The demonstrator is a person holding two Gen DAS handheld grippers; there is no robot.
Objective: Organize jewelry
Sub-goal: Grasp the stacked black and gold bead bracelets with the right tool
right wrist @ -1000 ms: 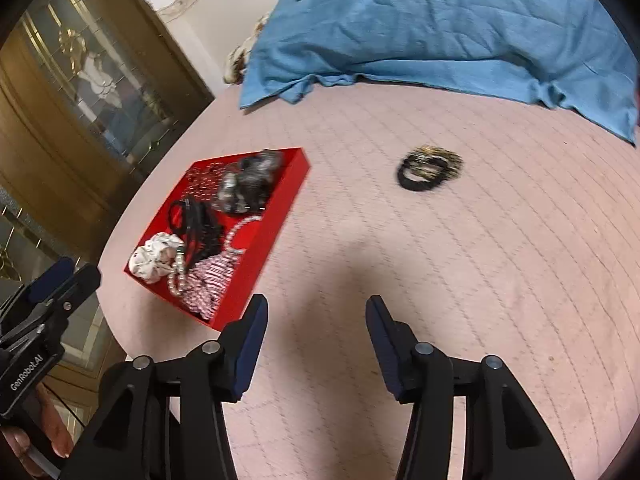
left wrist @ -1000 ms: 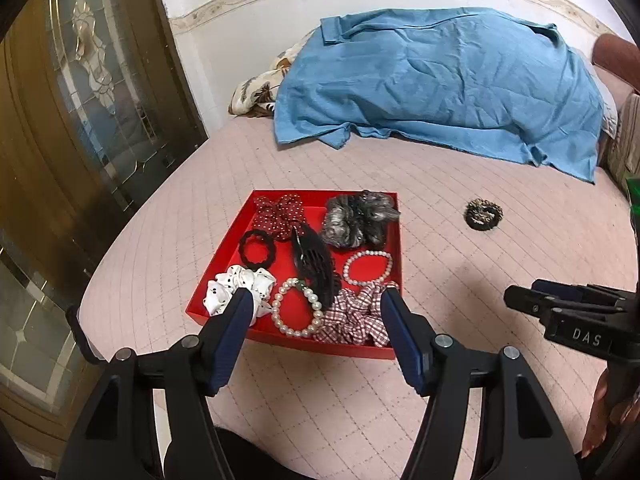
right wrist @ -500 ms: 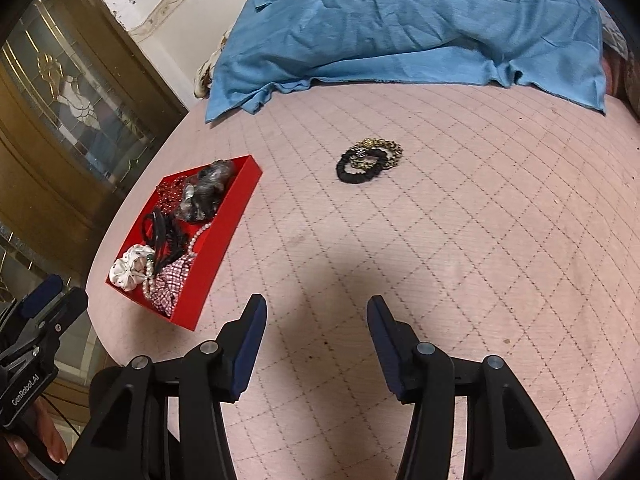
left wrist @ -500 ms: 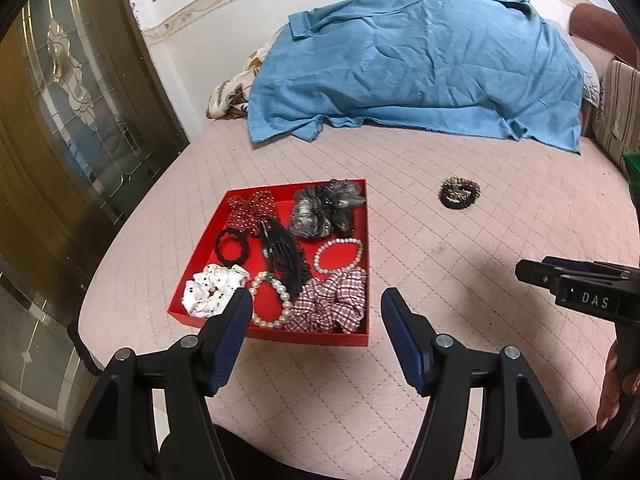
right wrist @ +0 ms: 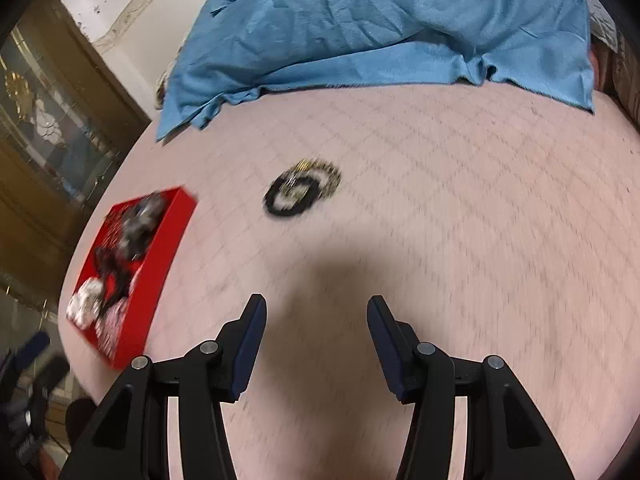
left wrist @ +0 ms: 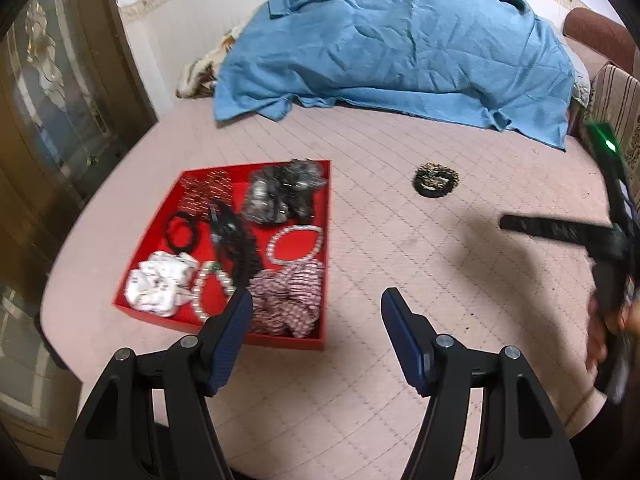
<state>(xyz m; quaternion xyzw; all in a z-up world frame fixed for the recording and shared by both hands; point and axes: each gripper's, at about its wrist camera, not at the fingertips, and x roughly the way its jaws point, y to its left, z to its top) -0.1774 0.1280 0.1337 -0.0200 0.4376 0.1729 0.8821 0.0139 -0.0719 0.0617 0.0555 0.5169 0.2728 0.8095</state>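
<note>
A red tray (left wrist: 326, 240) lies on the pink quilted bed, holding scrunchies, a black claw clip (left wrist: 232, 236) and pearl bracelets (left wrist: 294, 242). It also shows in the right wrist view (right wrist: 160, 256) at the left. A black and gold hair tie (left wrist: 436, 180) lies alone on the bed right of the tray; in the right wrist view the hair tie (right wrist: 302, 190) is ahead of my right gripper (right wrist: 316, 320), which is open and empty. My left gripper (left wrist: 316, 312) is open and empty by the tray's near right corner.
A blue cloth (left wrist: 400, 48) covers a heap at the back of the bed. A glass-panelled door (left wrist: 48, 100) stands at the left. The bed edge curves close on the left and front. A striped cushion (left wrist: 616, 104) is at the right.
My right gripper has moved forward toward the black and gold hair tie, which now looks larger and nearer. My left gripper has shifted right, so the tray sits more to its left.
</note>
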